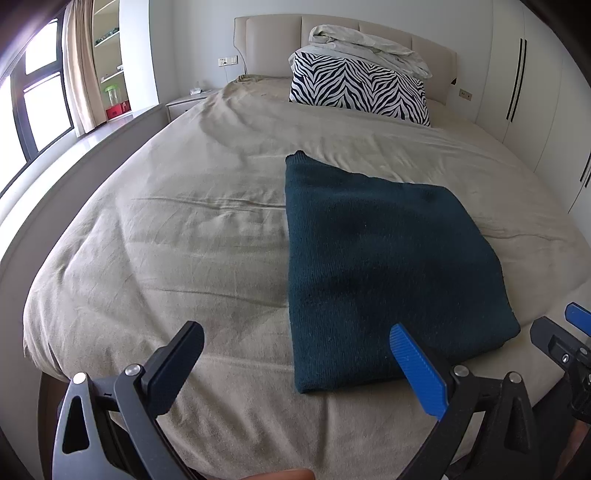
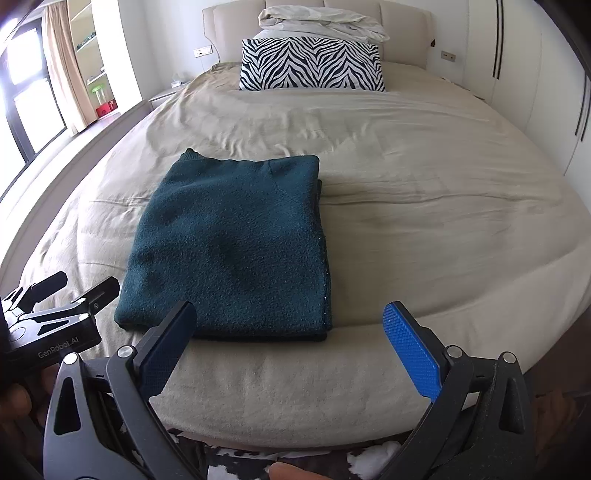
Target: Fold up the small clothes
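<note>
Teal knit sweater (image 2: 229, 247): folded into a flat rectangle, lying on the beige bedsheet (image 2: 424, 221) near the foot edge of the bed.
Left gripper (image 1: 295, 365): fingers spread wide, holding nothing; hovers over the sheet at the sweater's near edge, its blue pad (image 1: 419, 373) in front of the knit.
Right gripper (image 2: 291, 347): fingers released and empty, just short of the sweater's near edge.
Head of bed: zebra-print pillow (image 2: 312, 64) with a crumpled pale duvet (image 2: 321, 18) behind it, against the padded headboard (image 1: 266, 40).
</note>
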`<state>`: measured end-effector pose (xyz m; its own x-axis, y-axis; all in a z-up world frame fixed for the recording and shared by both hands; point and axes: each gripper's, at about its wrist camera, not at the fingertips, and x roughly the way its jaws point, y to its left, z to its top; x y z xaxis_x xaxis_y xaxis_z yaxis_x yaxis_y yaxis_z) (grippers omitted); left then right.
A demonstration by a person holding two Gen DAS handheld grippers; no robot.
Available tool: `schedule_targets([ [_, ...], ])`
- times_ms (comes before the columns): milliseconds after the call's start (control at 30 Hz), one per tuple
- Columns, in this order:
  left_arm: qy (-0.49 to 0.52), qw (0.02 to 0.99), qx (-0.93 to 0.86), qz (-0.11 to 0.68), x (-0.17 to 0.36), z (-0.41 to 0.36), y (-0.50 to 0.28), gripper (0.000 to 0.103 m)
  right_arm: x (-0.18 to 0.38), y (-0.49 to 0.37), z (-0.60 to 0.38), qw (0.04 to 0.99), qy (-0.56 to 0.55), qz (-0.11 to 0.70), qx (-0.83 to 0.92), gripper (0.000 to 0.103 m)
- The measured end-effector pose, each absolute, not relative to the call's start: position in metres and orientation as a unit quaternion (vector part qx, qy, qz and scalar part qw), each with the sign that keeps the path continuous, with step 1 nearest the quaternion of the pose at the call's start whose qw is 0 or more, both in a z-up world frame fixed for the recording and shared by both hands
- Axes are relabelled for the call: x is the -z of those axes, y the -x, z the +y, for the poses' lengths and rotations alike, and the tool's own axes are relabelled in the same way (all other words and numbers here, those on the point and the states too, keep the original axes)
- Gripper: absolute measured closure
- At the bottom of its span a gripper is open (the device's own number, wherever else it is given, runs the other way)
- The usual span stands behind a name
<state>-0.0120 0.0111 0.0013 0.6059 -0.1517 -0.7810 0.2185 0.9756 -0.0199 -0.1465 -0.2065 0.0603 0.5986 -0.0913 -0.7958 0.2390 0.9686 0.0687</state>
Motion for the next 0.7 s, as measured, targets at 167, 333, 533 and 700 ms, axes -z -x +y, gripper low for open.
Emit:
schedule_targets([
  [167, -0.039, 0.894, 0.104, 0.434, -0.0001, 0.0108, 0.0108, 0.000, -0.0593, 0.1462, -0.2050, 0.890, -0.084, 0.440, 0.092, 0.000],
  [333, -0.040, 0.893, 0.104, 0.435, 0.0013, 0.0108, 0.0112, 0.000, -0.0593, 0.1461, -0.2038, 0.889, -0.085, 0.440, 0.092, 0.000],
  [533, -0.040, 0.893, 0.104, 0.435, 0.0015, 0.0110, 0.0111, 0.000, -0.0585, 0.1465, -0.2035, 0.889, -0.085, 0.440, 0.092, 0.000],
  [700, -0.041, 0.893, 0.105, 0.436, 0.0028, 0.0106, 0.0112, 0.000, -0.0577, 0.1469, -0.2028, 0.889, -0.085, 0.440, 0.092, 0.000],
])
